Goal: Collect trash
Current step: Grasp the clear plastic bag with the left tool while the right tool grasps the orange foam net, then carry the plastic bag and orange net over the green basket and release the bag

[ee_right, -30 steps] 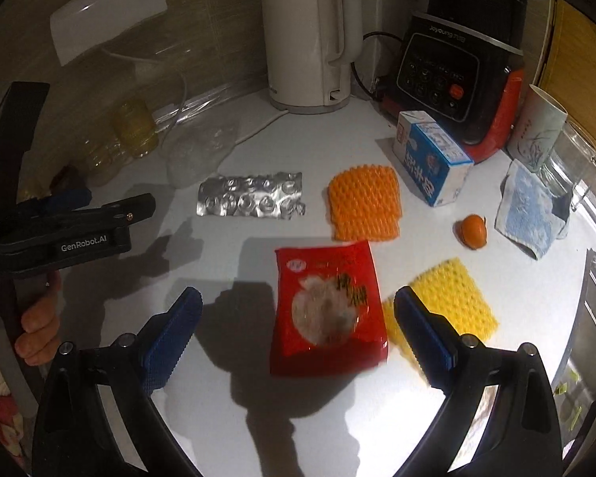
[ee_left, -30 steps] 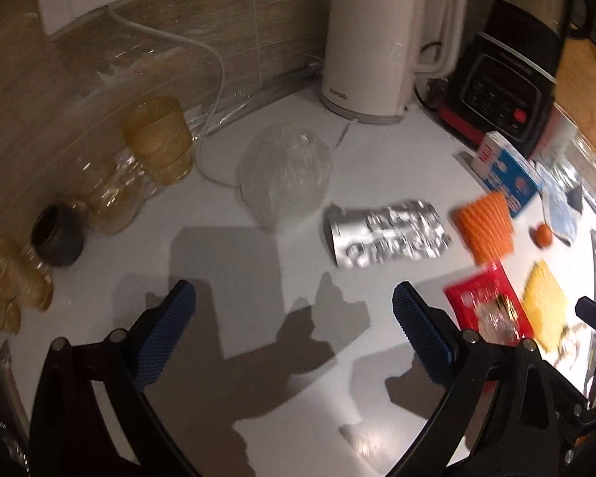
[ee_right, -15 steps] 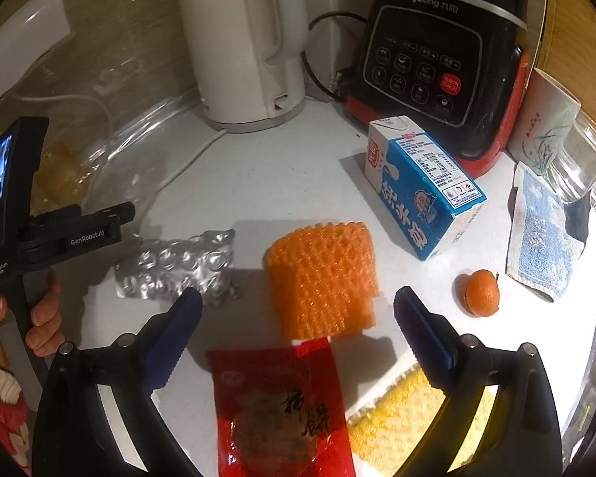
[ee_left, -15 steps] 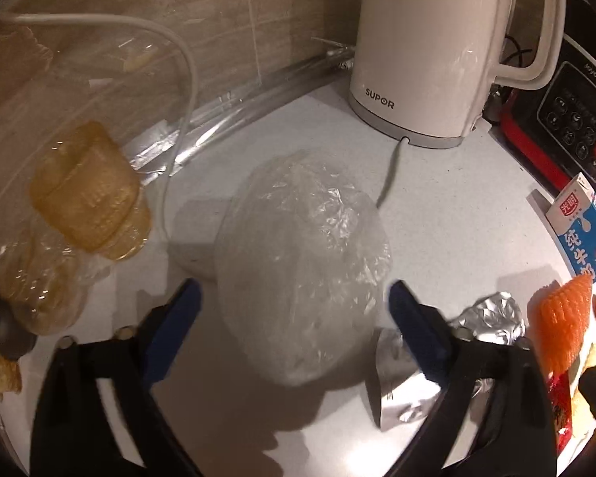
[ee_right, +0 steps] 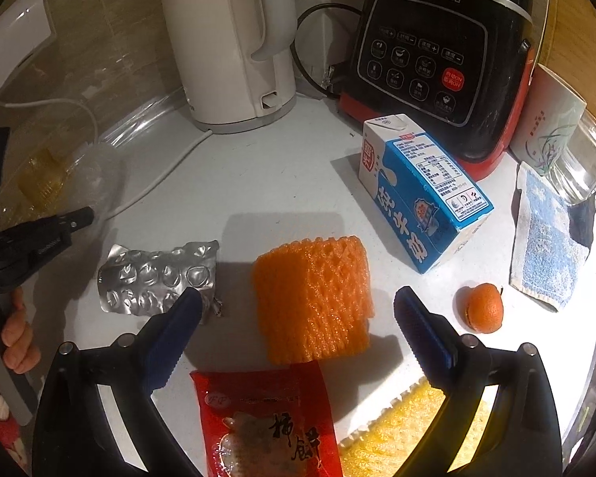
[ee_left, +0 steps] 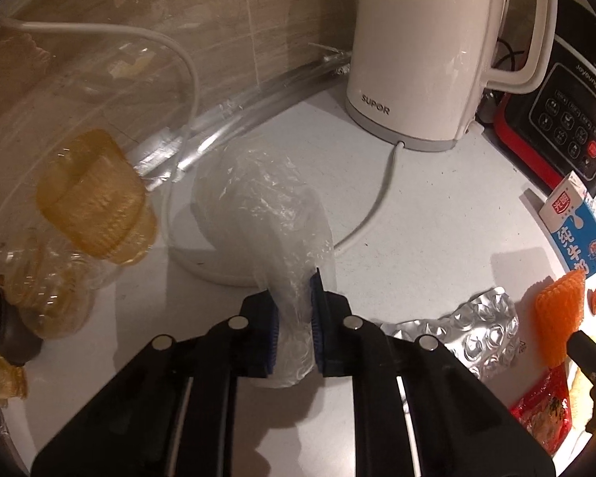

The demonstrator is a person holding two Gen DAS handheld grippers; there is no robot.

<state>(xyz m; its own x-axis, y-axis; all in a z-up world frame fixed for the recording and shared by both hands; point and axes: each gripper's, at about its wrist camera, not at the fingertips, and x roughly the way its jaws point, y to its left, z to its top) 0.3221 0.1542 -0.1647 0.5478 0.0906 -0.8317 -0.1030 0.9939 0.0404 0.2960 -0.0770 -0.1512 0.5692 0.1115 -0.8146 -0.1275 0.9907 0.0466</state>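
My left gripper [ee_left: 294, 322] is shut on the near edge of a crumpled clear plastic bag [ee_left: 258, 206] that lies on the white counter [ee_left: 417, 218]. My right gripper [ee_right: 298, 310] is open and empty, with its fingers on either side of an orange foam fruit net [ee_right: 314, 298]. A silver blister pack [ee_right: 159, 278] lies left of the net; it also shows in the left wrist view [ee_left: 469, 334]. A red snack wrapper [ee_right: 266, 425] and a yellow foam net [ee_right: 409, 437] lie just under my right gripper.
A white kettle [ee_left: 429, 51] and its cord [ee_left: 373, 206] stand behind the bag. A black blender base [ee_right: 437, 51], a blue milk carton [ee_right: 421, 190], a small orange [ee_right: 484, 306], a cloth [ee_right: 544, 238] and a cup [ee_right: 544, 119] lie right. Amber glass cups [ee_left: 95, 206] stand left.
My left gripper moved forward onto the clear bag and shut on its near edge. My right gripper moved forward from over the red wrapper to around the orange net, still open.
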